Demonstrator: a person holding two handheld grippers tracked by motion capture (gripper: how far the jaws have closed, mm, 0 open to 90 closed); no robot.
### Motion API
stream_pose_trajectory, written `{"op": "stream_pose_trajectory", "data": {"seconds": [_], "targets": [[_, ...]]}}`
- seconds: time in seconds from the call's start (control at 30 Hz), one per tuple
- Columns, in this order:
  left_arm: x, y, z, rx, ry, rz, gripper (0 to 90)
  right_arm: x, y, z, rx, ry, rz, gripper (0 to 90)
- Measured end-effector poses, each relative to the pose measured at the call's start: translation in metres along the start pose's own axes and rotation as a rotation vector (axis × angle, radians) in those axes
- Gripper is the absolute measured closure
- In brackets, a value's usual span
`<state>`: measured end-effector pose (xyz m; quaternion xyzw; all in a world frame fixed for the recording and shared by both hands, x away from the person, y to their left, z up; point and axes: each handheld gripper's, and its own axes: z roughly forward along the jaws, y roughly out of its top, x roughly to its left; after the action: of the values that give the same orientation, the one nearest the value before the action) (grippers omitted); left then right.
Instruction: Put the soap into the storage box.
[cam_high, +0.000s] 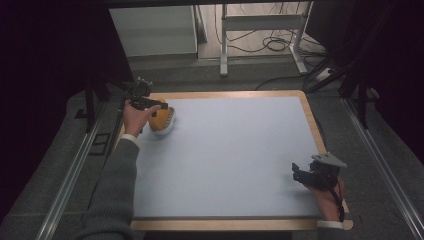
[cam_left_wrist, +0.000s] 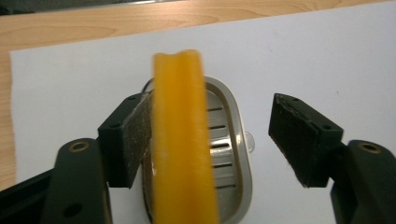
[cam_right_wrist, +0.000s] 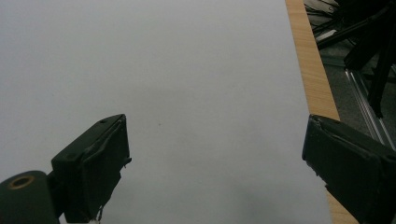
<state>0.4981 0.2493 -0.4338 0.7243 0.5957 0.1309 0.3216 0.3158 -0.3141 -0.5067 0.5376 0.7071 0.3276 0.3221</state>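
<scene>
Up at the far left corner of the table (cam_high: 235, 223), the left gripper (cam_high: 156, 105) hangs over a white soap dish (cam_high: 167, 126) that holds an orange bar of soap (cam_high: 158, 120). Seen from the left gripper view, the left gripper (cam_left_wrist: 212, 140) has its jaws spread apart: the soap (cam_left_wrist: 184, 140) stands on edge between them, touching or nearly touching the pad on the left, while the pad on the right stands well clear of it. So the fingers are open, not clamped on anything. Beneath the soap, the dish (cam_left_wrist: 240, 154) shows a white rim and a grey slotted insert. It rests on the pale blue mat (cam_high: 230, 155) that covers most of the tabletop, near the wooden border.

The person's left hand (cam_high: 135, 117) holds that gripper, with a grey sleeve (cam_high: 117, 190) running back toward the near edge.

Over at the near right, the right hand (cam_high: 327, 192) holds the right gripper (cam_high: 297, 173) low above the mat, close to the right wooden edge. From the right gripper view its jaws are wide apart with bare mat (cam_right_wrist: 187, 84) between them, and the right gripper (cam_right_wrist: 215, 163) grips nothing
</scene>
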Motion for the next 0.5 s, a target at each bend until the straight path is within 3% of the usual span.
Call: {"op": "stream_pose_trajectory", "data": {"seconds": [0.23,0.5], "targets": [[-0.01,-0.006,-0.014,-0.038,-0.043,0.045,25.1,0.002,0.0,0.0,0.002,0.002,-0.008,7.5],[-0.022,-0.028,-0.023,-0.078,-0.112,0.083,23.8,0.002,0.0,0.0,0.0,-0.004,-0.007,7.5]]}}
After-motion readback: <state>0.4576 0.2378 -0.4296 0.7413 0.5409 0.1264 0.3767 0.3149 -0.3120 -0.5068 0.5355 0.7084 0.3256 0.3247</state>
